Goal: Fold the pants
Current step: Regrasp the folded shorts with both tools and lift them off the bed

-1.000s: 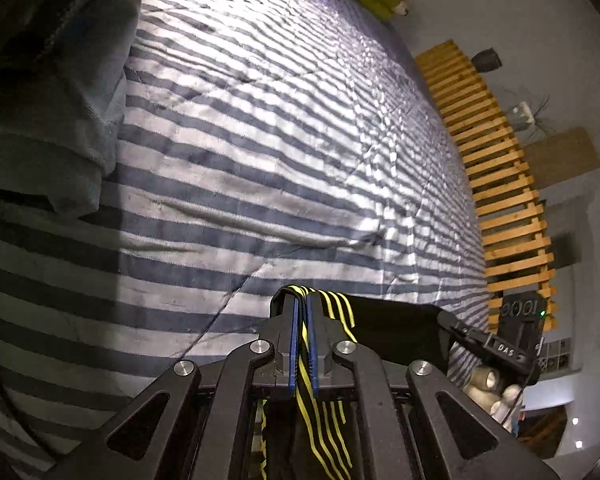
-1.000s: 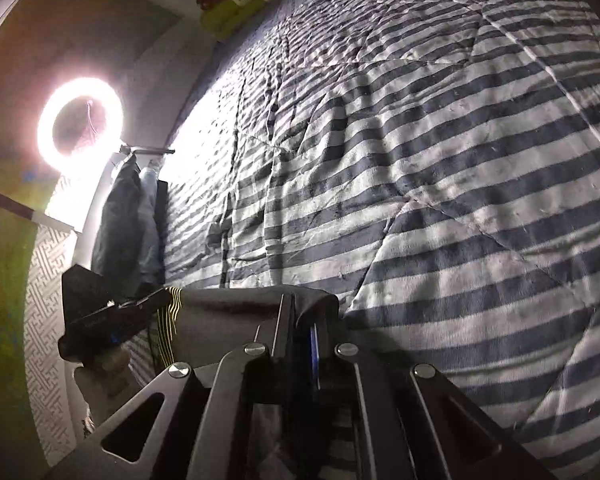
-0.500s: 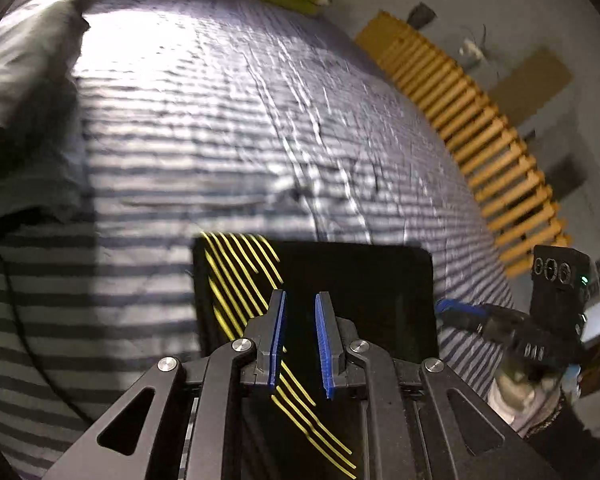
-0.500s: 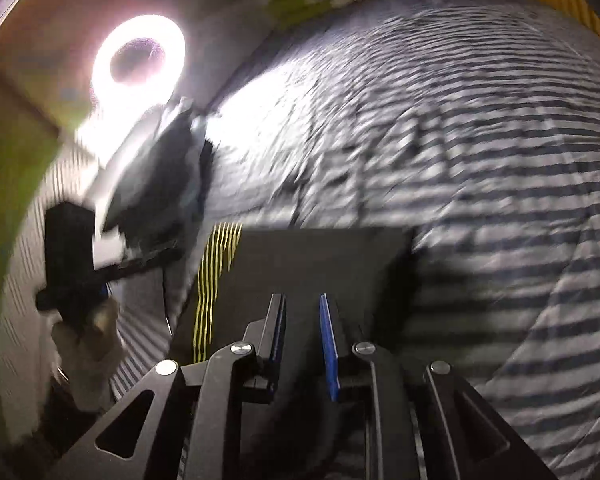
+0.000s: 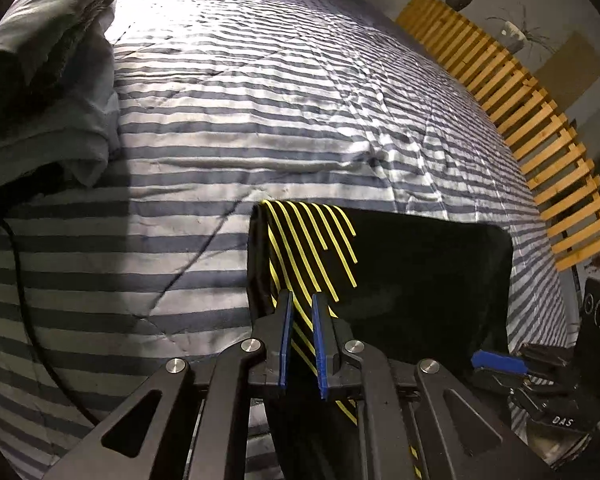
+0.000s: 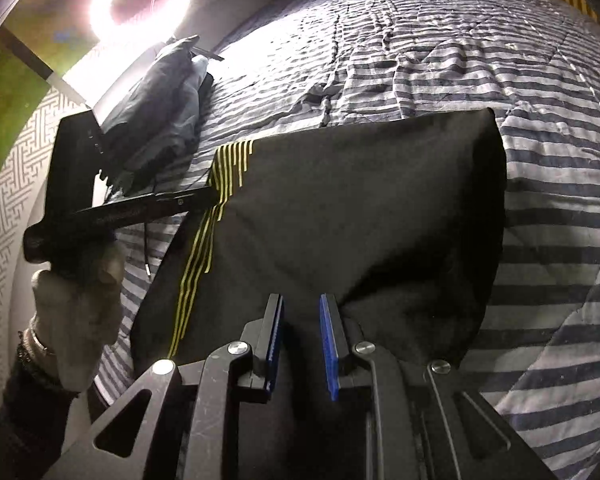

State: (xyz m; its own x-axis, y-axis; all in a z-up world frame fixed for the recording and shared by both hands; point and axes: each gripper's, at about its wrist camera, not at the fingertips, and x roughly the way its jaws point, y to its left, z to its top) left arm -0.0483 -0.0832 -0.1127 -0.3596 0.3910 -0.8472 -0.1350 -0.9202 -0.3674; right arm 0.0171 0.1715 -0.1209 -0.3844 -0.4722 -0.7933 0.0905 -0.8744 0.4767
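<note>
Black pants (image 5: 412,280) with yellow side stripes lie folded into a flat rectangle on the striped bed. In the left wrist view my left gripper (image 5: 300,316) hovers over their near left edge, open, the blue pads apart with only fabric seen below. The right wrist view shows the same pants (image 6: 360,208), yellow stripes at their left side. My right gripper (image 6: 300,320) stands open above the near edge, nothing between its pads. The other gripper (image 6: 116,212) and the hand holding it appear at the left. The right gripper's blue pad (image 5: 498,362) shows at the lower right of the left view.
A blue and white striped quilt (image 5: 260,100) covers the bed. A heap of grey clothes (image 5: 48,80) lies at the left, also seen as a dark pile (image 6: 160,104). A wooden slatted frame (image 5: 520,92) runs along the right. A ring light (image 6: 140,0) glares at the upper left.
Both grippers were shut on the pants a second ago, then let go. The pants now lie flat on the bed, and both grippers have drawn back a little, open.
</note>
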